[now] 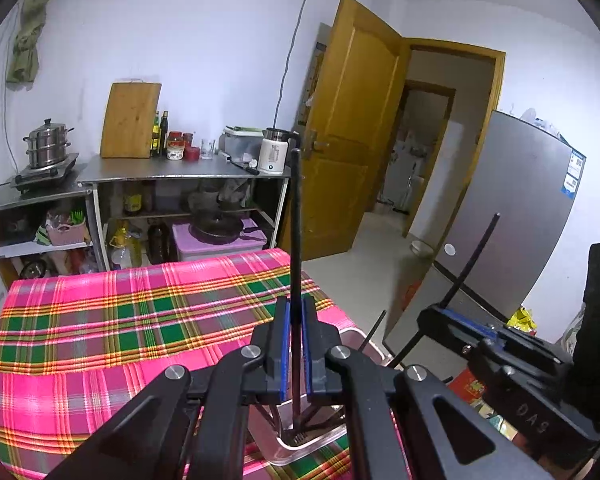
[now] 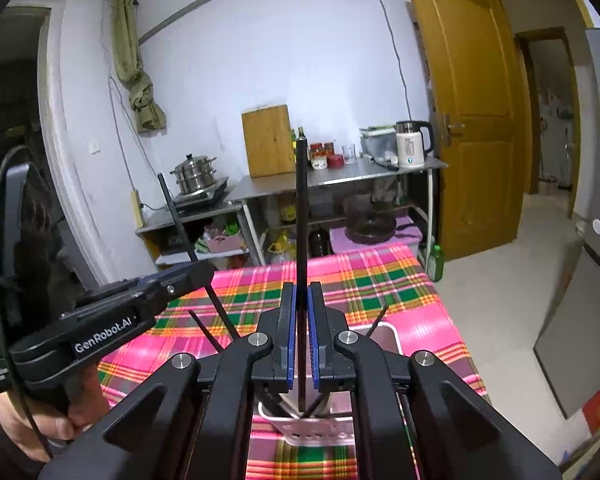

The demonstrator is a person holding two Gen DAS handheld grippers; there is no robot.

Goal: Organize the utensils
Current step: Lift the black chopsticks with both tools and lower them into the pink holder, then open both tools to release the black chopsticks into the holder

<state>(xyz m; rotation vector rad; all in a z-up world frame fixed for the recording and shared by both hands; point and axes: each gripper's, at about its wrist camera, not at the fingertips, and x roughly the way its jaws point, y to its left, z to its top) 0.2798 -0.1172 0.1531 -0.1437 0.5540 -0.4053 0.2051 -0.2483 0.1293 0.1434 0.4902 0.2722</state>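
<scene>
My left gripper [image 1: 296, 308] is shut on a black chopstick [image 1: 295, 232] that stands upright, its lower end down in a pale pink utensil holder [image 1: 320, 442] on the plaid tablecloth. My right gripper [image 2: 300, 290] is likewise shut on a second upright black chopstick [image 2: 302, 216] over the same holder [image 2: 320, 430]. Each gripper shows in the other's view: the right gripper [image 1: 430, 314] at the right with its slanted chopstick [image 1: 476, 256], the left gripper [image 2: 200, 271] at the left with its own chopstick [image 2: 174, 208]. More dark chopsticks [image 2: 380, 316] lean out of the holder.
The pink and green plaid table [image 1: 120, 320] stretches ahead. Beyond it stand steel shelves [image 1: 180, 172] with a steamer pot [image 1: 47, 144], cutting board [image 1: 131, 120], jars and a kettle [image 1: 274, 154]. A wooden door [image 1: 352, 128] and a grey fridge [image 1: 512, 216] are to the right. A person's hand [image 2: 16, 420] holds the left gripper.
</scene>
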